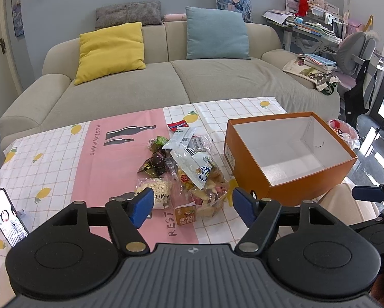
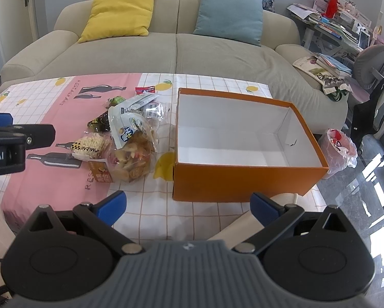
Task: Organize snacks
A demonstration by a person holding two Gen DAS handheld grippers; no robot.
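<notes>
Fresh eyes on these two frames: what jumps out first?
The open orange box, white inside and empty, sits on the right of the lemon-print tablecloth. Left of it lies a heap of snack packets. Behind the table, a beige sofa with a yellow cushion.

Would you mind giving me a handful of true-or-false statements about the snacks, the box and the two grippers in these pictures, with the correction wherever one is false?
1. The orange box has nothing inside it. True.
2. The pile of snacks lies to the right of the box in the right wrist view. False: it lies to the left of the box, on the tablecloth.
3. The right gripper is open and holds nothing. True.
4. The left gripper is clamped on a snack packet. False: its jaws stand apart with nothing held between them.
5. A phone with a lit screen stands at the left of the table. True.
</notes>
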